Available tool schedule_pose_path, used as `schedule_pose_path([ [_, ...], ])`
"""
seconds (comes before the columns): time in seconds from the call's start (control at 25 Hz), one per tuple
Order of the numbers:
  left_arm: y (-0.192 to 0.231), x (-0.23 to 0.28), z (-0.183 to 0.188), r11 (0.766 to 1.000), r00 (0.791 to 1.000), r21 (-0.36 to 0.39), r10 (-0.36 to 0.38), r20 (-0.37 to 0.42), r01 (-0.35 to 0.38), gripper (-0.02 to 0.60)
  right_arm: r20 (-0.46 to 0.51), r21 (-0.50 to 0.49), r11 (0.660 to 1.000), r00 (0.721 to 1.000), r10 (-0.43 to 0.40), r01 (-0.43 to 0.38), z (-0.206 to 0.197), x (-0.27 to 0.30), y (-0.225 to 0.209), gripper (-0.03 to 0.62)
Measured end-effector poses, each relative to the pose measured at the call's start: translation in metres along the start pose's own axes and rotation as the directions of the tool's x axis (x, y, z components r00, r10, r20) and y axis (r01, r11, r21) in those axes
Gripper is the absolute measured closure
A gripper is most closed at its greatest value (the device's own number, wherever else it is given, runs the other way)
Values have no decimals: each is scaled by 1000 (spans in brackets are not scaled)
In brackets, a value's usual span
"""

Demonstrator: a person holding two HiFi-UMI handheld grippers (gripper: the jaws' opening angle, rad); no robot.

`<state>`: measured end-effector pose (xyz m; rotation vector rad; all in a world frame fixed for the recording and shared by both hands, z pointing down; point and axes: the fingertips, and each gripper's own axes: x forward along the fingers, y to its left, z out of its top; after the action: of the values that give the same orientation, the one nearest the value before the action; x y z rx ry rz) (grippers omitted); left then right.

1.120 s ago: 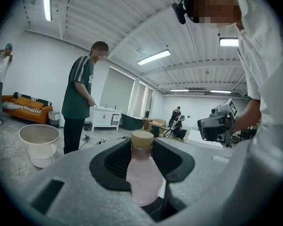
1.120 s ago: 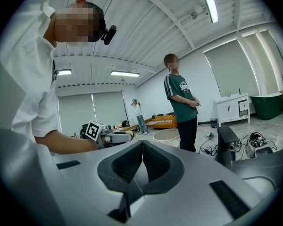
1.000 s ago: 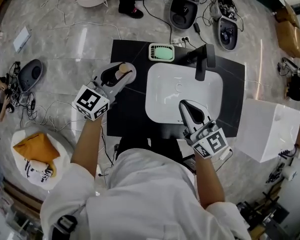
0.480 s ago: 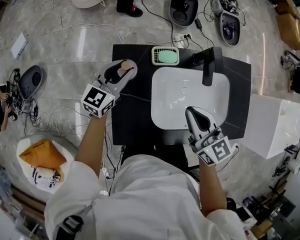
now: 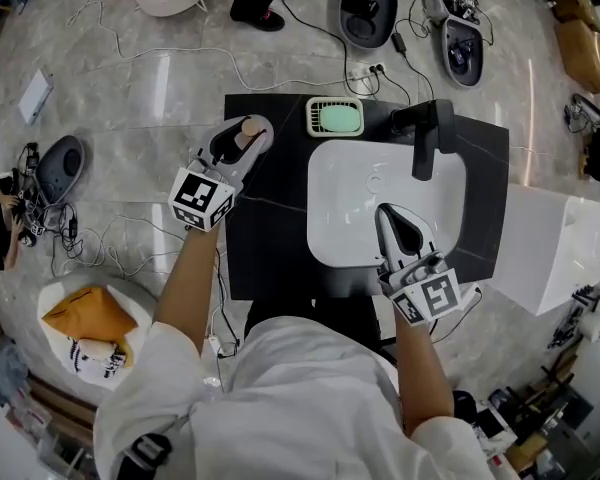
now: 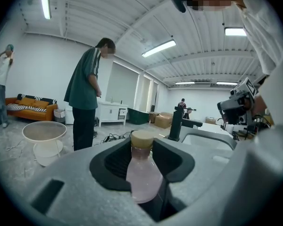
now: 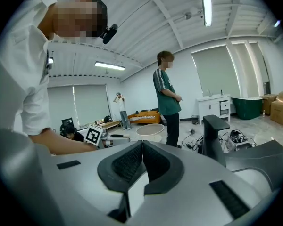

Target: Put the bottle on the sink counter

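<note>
change: left gripper (image 5: 242, 138) has carried the bottle (image 5: 250, 126) further toward the counter's back edge; right gripper (image 5: 398, 230) about where it was over the sink.
left gripper: jaws set wide and clamped on the bottle's (image 6: 142, 173) pinkish body, tan cap standing clear above the pads.
bottle place: in the air over the back-left corner of the black counter (image 5: 270, 253), left of the sink (image 5: 345, 223), near the green soap dish (image 5: 337, 118).
bottle axis: long axis about vertical, cap up, base pointing down at the counter; base hidden by the jaws in head view.
bottle vs gripper: sits between the left jaws, so the left arm is the one that places it.
right gripper: jaws (image 7: 142, 147) together at the tips, nothing held, over the sink's front edge, well apart from the bottle.
next move: likely straight down onto bare counter, then release.
</note>
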<state>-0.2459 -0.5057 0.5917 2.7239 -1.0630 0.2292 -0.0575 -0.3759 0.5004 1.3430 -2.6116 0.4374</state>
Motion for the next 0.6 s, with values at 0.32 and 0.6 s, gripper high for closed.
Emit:
schedule_pose_path([
  [0.32,9,8,-4,1000,1000,-6,20,5,-20,434,35,-39,995,995,-95,96,9,18,-18,580],
  [0.6,12,14,-8,999,999,4,52,3,-52,434,26,-34,984,985,-173,174,5,19,-33,579],
])
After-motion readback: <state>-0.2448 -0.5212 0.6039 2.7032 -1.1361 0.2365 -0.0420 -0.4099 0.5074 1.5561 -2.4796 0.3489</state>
